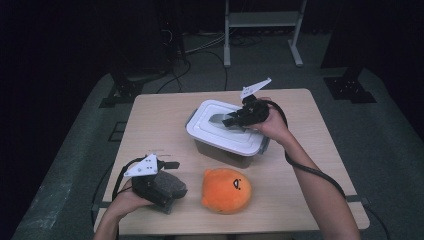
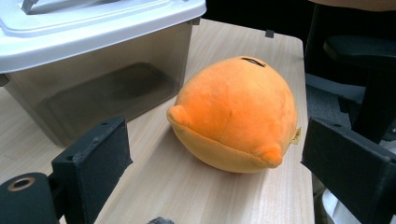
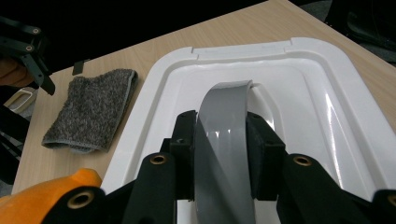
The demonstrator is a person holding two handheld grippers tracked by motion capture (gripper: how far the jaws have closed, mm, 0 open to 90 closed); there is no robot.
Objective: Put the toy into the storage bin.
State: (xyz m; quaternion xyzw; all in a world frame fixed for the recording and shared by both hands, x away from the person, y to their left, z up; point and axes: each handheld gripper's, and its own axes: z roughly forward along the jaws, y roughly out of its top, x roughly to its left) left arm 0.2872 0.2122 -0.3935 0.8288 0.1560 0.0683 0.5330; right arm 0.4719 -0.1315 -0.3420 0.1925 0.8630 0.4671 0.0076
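Note:
A smoky clear plastic box (image 1: 225, 150) with a white lid (image 1: 210, 127) stands mid-table. My right gripper (image 1: 231, 120) reaches over the lid and is shut on its grey strap handle (image 3: 224, 116), with both pads (image 3: 264, 140) pressing the strap's sides. An orange plush toy (image 1: 226, 190) lies in front of the box. My left gripper (image 1: 170, 170) is low at the front left, above a grey cloth (image 1: 172, 186). It points at the plush (image 2: 238, 112), and its jaws are open with nothing between them.
The light wooden table (image 1: 165, 115) has bare room at the back left and along the right side. The grey cloth (image 3: 91, 112) lies left of the box. Beyond the table are dark floor, cables and a white stand (image 1: 262, 20).

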